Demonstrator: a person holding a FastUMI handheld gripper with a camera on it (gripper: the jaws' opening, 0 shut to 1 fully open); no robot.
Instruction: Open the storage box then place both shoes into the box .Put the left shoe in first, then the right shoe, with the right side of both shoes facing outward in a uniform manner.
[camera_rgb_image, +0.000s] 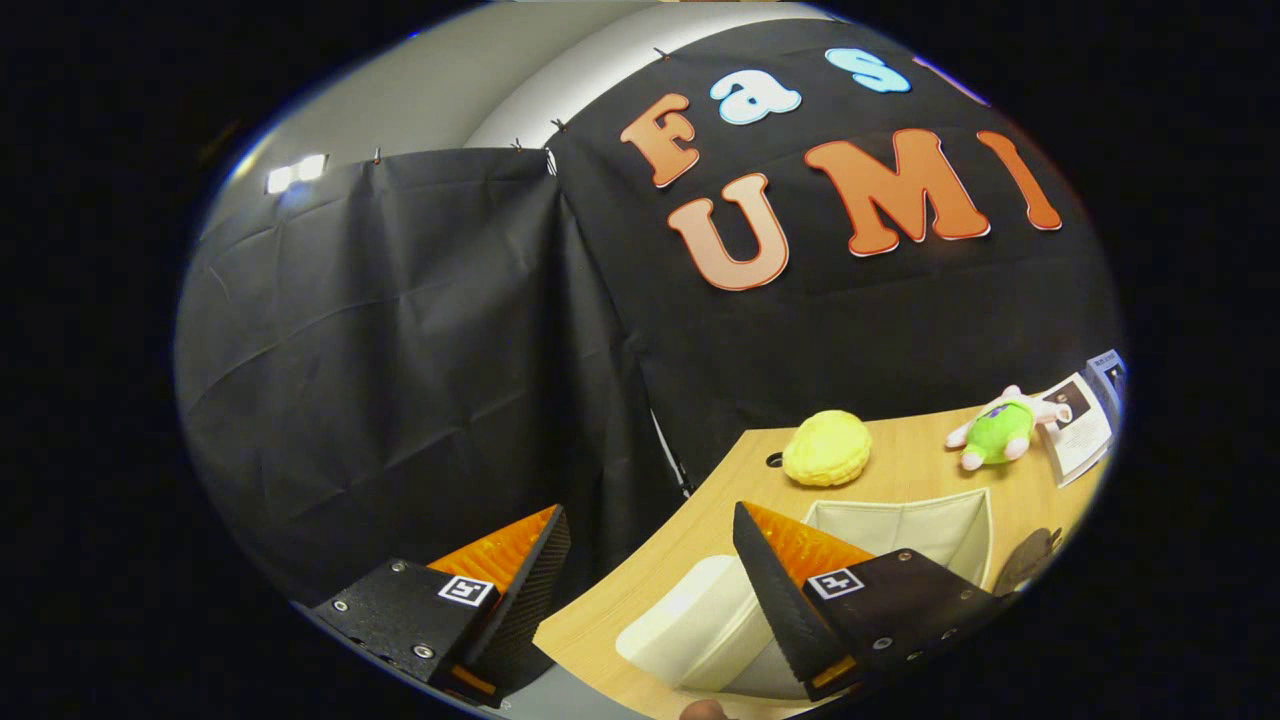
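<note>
The tool (650, 590) has two wedge-shaped fingers with ribbed faces, visible screws, and square printed marker tags.

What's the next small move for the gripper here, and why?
Probably swing the gripper toward the cream storage box and lower it to the rim. The fingers stand open with nothing between them, one over the table edge and one beyond it. The box sits just ahead; whether it is fully open I cannot tell. A yellow plush and a green plush lie beyond.

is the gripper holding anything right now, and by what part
Nothing is held: the gripper has its fingers spread wide with only air between them, above the open cream storage box.
</note>
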